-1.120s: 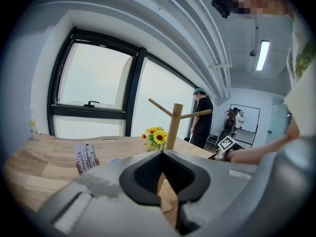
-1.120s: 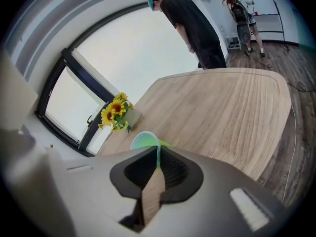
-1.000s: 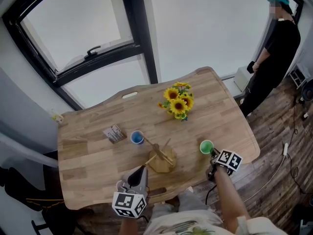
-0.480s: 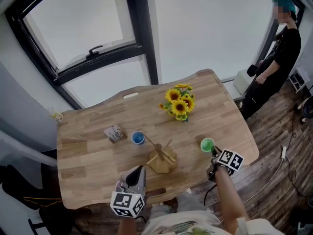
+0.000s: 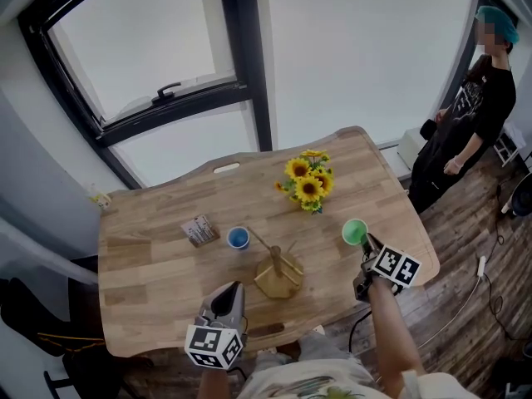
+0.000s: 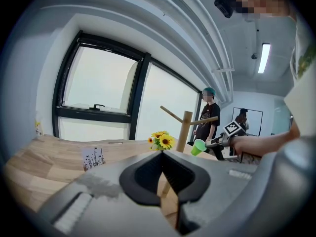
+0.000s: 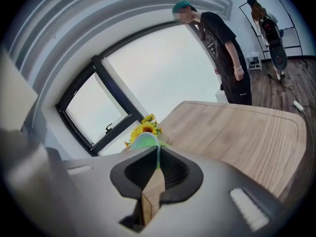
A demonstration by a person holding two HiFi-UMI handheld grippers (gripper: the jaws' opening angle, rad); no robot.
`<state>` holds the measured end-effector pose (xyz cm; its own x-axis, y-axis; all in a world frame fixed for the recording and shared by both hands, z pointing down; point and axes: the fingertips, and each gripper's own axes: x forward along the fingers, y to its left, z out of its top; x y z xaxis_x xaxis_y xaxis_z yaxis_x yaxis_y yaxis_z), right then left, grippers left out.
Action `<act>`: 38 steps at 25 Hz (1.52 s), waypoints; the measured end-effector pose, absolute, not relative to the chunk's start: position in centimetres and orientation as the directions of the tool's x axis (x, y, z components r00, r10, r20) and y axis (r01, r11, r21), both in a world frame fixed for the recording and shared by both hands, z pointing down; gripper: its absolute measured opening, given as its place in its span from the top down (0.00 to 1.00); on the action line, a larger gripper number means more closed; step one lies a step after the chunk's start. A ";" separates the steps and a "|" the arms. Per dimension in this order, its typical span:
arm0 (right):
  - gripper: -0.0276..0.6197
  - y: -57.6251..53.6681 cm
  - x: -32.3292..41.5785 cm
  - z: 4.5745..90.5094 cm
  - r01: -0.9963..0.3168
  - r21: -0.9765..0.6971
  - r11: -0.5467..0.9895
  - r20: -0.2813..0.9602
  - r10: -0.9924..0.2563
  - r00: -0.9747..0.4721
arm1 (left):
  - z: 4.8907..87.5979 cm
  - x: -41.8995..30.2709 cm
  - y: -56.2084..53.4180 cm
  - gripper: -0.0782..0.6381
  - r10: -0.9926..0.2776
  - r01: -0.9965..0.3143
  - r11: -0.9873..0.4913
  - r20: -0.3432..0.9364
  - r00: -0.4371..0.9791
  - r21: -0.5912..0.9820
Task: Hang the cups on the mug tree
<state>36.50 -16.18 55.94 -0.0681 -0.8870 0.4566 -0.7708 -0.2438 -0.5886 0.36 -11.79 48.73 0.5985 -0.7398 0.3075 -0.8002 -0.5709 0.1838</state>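
Printed card (image 5: pixel 198 229) is lying at the left, with the blue cup (image 5: pixel 238 238) standing just beside it. Left gripper (image 5: pixel 233 289) is hovering clenched and empty near the mug tree (image 5: pixel 278 274). Sunflowers (image 5: pixel 308 181) are sitting beyond the tree. Right gripper (image 5: pixel 364 243) is pinching the green cup (image 5: pixel 354 231) by its rim, right of the tree. A person (image 5: pixel 465 123) is standing past the table's (image 5: pixel 150 306) far right corner.

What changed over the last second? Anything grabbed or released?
The right tool, shut on the green cup, lifted it higher above the table. Nothing was newly grabbed or released. The left tool, blue cup, mug tree and sunflowers stayed put.
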 end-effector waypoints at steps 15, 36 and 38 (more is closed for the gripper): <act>0.93 -17.5 33.7 48.3 -0.846 -0.524 -0.100 0.306 -0.949 -0.077 | 47.2 -0.9 -12.2 0.89 -0.757 -0.805 -0.566 0.275 0.592 0.176; 0.93 -17.9 25.9 43.9 -0.992 -0.009 0.126 0.190 -0.974 -0.125 | 46.9 -1.9 -11.1 0.89 -0.771 -0.815 -0.551 0.263 0.580 0.179; 0.93 -18.0 25.2 44.0 -0.989 0.047 0.139 0.193 -0.973 -0.128 | 46.9 -2.0 -11.0 0.89 -0.774 -0.817 -0.547 0.264 0.576 0.179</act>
<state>25.22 -17.99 44.01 -0.1281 -0.9728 0.1928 -0.9891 0.1395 0.0467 -2.01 -10.99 46.93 0.5761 -0.7736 0.2641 -0.8174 -0.5475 0.1793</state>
